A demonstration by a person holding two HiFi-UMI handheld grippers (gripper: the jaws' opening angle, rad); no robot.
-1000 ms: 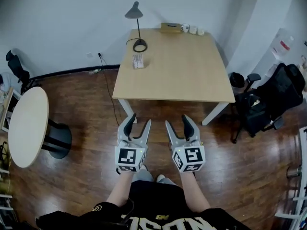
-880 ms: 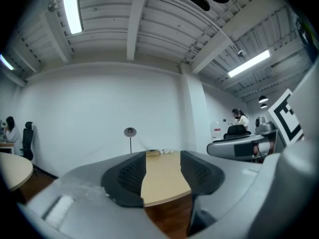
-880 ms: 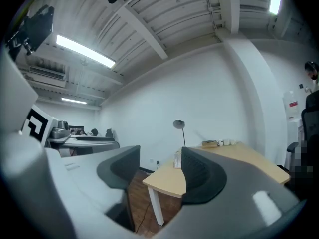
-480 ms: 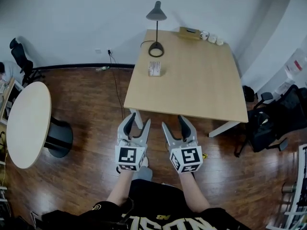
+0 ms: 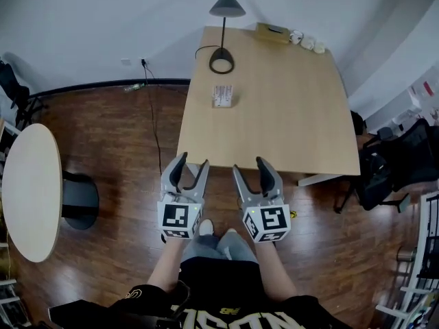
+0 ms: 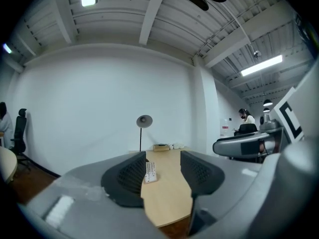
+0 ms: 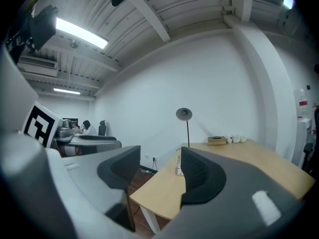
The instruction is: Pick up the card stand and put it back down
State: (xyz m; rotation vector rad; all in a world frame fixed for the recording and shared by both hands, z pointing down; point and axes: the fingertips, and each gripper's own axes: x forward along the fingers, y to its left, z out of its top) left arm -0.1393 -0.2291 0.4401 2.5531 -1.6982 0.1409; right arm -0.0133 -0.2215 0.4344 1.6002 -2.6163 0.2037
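The card stand (image 5: 221, 95), small and white with cards in it, stands on the left part of the wooden table (image 5: 295, 115), just in front of the lamp's base. Between the left gripper's jaws it shows far off as a card stand (image 6: 150, 173); the right gripper view catches the card stand (image 7: 178, 166) beside its right jaw. My left gripper (image 5: 187, 171) and right gripper (image 5: 252, 172) hang side by side over the floor, short of the table's near edge. Both are open and hold nothing.
A black desk lamp (image 5: 223, 26) stands at the table's far left. A flat box (image 5: 272, 32) and white cups (image 5: 309, 42) line the far edge. A round table (image 5: 29, 190) is at left, black office chairs (image 5: 398, 163) at right, a cable (image 5: 152, 122) on the wooden floor.
The view has swung, so the table now sits further right and nearer. Both grippers stay side by side with their jaws as they were.
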